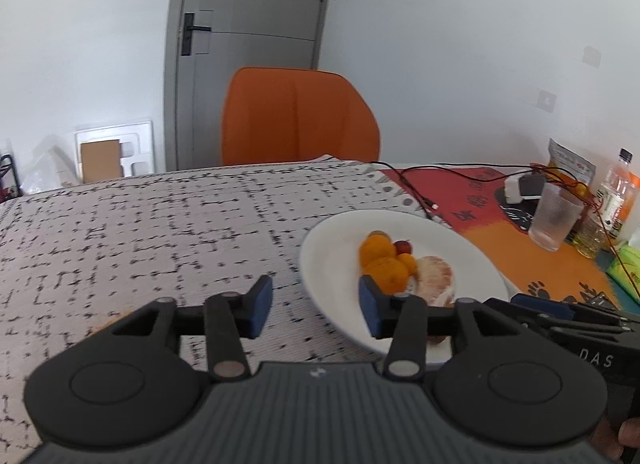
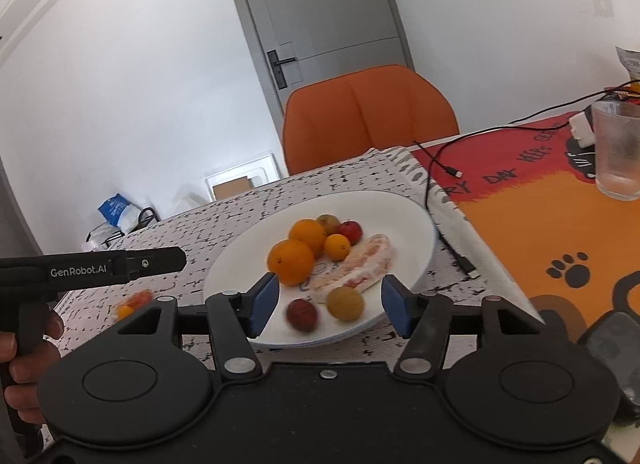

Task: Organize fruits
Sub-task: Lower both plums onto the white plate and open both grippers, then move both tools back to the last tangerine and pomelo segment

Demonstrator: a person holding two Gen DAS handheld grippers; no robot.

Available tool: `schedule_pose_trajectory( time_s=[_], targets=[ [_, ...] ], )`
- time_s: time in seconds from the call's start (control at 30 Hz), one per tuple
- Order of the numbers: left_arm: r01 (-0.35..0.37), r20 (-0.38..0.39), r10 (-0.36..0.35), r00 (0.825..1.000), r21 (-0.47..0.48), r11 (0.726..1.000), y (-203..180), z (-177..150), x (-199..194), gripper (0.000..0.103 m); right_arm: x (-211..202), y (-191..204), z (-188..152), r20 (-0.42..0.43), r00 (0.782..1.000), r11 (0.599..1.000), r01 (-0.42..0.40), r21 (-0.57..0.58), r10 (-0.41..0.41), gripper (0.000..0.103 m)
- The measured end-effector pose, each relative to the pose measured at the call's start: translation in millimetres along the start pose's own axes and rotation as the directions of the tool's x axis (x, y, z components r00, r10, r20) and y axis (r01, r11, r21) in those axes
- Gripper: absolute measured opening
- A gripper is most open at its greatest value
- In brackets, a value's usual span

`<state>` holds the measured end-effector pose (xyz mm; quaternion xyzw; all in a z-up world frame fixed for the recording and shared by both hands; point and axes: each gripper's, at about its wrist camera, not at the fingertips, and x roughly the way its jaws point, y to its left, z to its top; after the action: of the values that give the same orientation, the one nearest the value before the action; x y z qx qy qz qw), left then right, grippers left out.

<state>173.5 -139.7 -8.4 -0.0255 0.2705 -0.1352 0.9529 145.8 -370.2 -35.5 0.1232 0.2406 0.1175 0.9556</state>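
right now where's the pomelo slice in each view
Left wrist: the pomelo slice lies lower right of centre, on the white plate, right of the oranges and just beyond the left gripper's right fingertip.
Right wrist: the slice lies at centre, right of the oranges, above the open right gripper.
Shared landmark: the orange chair behind the table.

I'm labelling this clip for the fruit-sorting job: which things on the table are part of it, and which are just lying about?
Part of the job: white plate, two oranges, small orange citrus, two red fruits, yellow-brown fruit, peeled pomelo segment, stray fruit pieces off the plate.

Lying about: ribbed glass, black cable, orange mat, orange chair.
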Motion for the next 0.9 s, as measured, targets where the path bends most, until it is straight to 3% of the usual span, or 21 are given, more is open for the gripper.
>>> schedule_pose_trajectory(
  time_s=[0.23, 0.3, 0.5, 0.9],
  targets=[
    [-0.057, 0.014, 0.057, 0.998, -0.029, 0.998, 23, -4, -16, 0.069, 7, 16, 0, -0.015, 1.000, 0.999, -0.025, -0.022, 0.025, 0.065],
    [-0.080, 0.014, 0.081, 0.997, -0.047, 0.996, 32, -6, -20, 0.079, 9, 21, 0, -0.020, 0.999, 0.999, -0.037, -0.028, 0.036, 0.067],
    [-0.141, 0.017, 0.143, 0.990, -0.092, 0.986, 58, -12, -35, 0.084, 17, 40, -1, -0.036, 0.997, 0.996, -0.068, -0.050, 0.066, 0.079],
    [-0.229, 0.017, 0.235, 0.972, -0.156, 0.961, 106, -20, -61, 0.086, 38, 87, 1, -0.073, 0.985, 0.981, -0.161, -0.108, 0.154, 0.079]
  ],
)
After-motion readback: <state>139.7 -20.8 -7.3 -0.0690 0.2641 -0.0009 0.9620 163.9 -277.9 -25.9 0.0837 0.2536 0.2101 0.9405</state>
